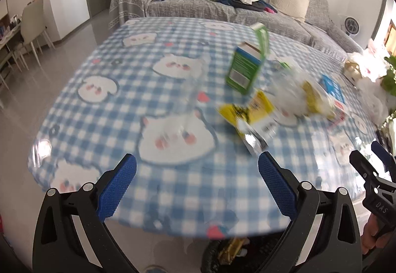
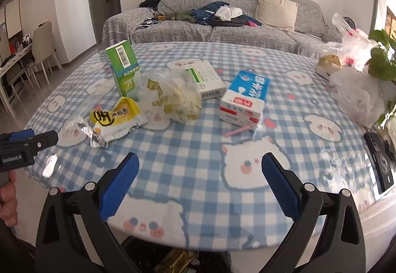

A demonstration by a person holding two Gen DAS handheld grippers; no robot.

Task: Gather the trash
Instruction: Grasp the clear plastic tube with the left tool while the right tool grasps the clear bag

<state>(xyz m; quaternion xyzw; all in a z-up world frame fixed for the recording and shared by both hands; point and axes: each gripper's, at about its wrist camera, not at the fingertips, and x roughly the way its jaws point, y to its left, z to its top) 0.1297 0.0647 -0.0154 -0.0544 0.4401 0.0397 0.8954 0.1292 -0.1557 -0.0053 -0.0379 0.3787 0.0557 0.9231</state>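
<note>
Blue-checked surface (image 2: pixel 198 149) carries a yellow wrapper (image 2: pixel 116 117), green carton (image 2: pixel 125 67) and tissue pack (image 2: pixel 243 99); left tool (image 1: pixel 196 166) and right tool (image 2: pixel 200 164) both gape, released.

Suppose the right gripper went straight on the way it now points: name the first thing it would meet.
Probably the thin pink stick lying on the blue checked tablecloth, then the blue and white carton just behind it. The right gripper is open and empty over bare cloth; depth is unclear, so this is a judgement.
</note>
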